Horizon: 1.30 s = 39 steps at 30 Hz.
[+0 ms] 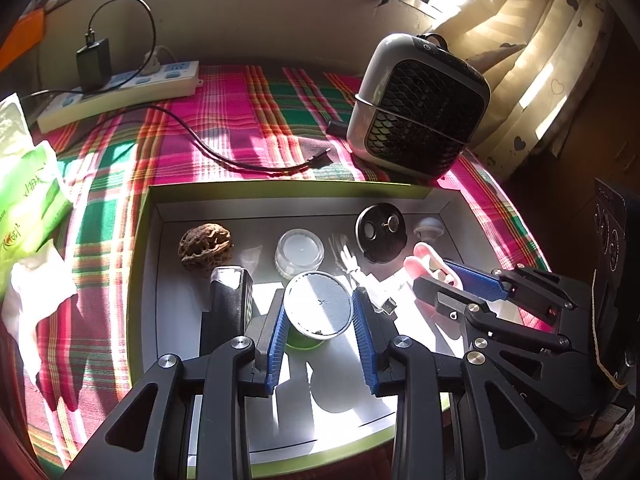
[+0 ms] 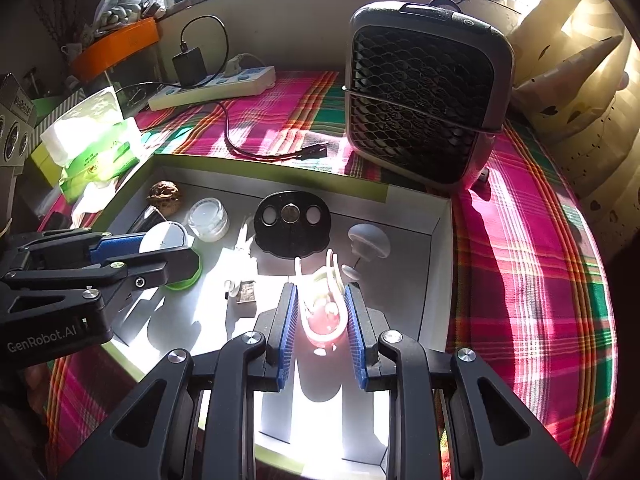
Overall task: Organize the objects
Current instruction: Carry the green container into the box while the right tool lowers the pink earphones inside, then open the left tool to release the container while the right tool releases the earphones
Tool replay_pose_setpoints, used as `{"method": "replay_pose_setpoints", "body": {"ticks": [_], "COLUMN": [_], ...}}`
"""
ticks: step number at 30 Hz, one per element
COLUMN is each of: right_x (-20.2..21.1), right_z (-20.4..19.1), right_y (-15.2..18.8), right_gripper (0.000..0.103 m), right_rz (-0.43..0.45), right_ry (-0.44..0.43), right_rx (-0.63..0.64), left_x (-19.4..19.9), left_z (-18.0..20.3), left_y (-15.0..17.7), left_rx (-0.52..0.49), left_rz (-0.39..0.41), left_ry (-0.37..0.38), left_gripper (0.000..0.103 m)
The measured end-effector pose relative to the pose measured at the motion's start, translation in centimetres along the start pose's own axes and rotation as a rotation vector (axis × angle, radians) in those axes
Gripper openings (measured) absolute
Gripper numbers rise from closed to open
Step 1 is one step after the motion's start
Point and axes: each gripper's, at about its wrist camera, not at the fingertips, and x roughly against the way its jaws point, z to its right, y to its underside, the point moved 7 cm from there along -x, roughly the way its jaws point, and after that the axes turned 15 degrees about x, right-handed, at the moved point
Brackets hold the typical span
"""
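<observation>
Two tongs working over the tray (image 1: pixel 152 216) | left gripper (image 1: pixel 318 312) half-spread, pads pressing a green tub (image 1: pixel 318 310) standing upright between them | right gripper (image 2: pixel 322 318) nearly closed, clamping a pink clip (image 2: pixel 322 320), its long axis running ahead along the fingers | both loads sitting low above the tray floor | release looking next.

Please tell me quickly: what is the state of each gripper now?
Left gripper: closed on the green container with a white lid.
Right gripper: closed on the pink clip.
</observation>
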Motion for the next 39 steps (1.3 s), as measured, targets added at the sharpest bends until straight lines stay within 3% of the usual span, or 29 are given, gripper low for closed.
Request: {"method": "replay_pose_setpoints", "body": {"ticks": [39], "right_x": [0.75], "right_z": [-0.04], "right_y": [0.12], "right_gripper": [0.028], "right_rz": [0.021], "right_ry": [0.015], "right_rx": [-0.016], "left_x": [0.67], "left_z": [-0.07], "left_y": [0.18], "left_rx": [0.010], "left_rz": [0.012], "left_ry": [-0.010], "left_gripper": [0.036]}}
